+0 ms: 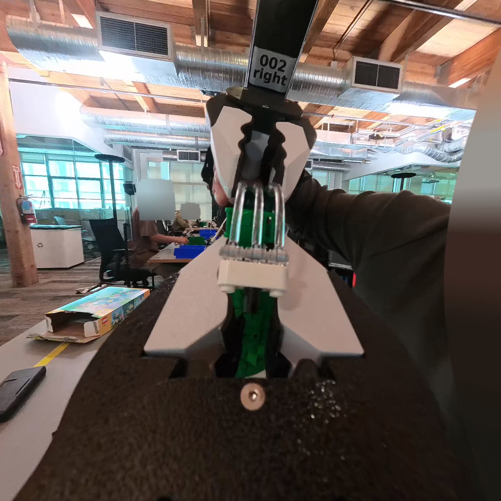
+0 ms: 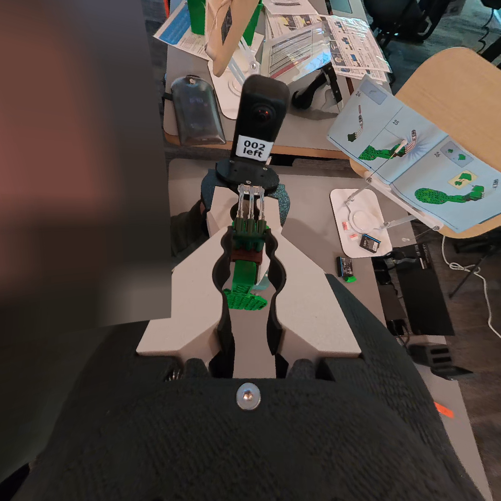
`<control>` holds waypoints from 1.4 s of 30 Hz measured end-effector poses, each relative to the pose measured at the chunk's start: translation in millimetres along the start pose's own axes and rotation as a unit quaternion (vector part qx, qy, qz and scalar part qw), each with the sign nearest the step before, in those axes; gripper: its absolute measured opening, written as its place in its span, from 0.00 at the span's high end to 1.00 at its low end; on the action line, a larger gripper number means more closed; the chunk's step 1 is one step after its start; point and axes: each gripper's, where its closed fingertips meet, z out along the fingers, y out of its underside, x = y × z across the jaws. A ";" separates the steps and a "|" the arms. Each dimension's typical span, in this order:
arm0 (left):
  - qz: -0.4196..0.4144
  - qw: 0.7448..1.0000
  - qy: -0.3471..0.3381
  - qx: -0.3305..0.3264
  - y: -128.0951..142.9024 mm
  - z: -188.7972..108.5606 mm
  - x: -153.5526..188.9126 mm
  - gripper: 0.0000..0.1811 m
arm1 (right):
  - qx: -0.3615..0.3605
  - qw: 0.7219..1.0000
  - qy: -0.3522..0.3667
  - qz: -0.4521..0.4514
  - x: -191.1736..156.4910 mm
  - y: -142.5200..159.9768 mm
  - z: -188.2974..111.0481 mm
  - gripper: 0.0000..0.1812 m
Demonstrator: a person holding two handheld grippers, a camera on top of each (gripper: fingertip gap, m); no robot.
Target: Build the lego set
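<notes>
Between the two grippers, held up off the table [image 2: 311, 168], hangs the lego assembly [image 1: 252, 244]: a green leafy piece, three clear curved tubes and a white brick. The left gripper [image 1: 250, 295] is clamped on the green end, with the white brick at twelve o'clock from its tips. The right gripper [image 2: 248, 244] seems closed around the dark green connectors, though its pads are partly hidden. The build looks light and rigid, but its thin tubes would likely pop loose; better to grip the solid bricks. The open instruction booklet [image 2: 423, 165] sits at two o'clock
</notes>
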 end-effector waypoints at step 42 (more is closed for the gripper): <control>0.016 0.996 -0.078 -0.041 21.6 10.3 -33.4 0.90 | 0.036 0.996 0.075 -0.045 24.4 22.4 -4.3 0.86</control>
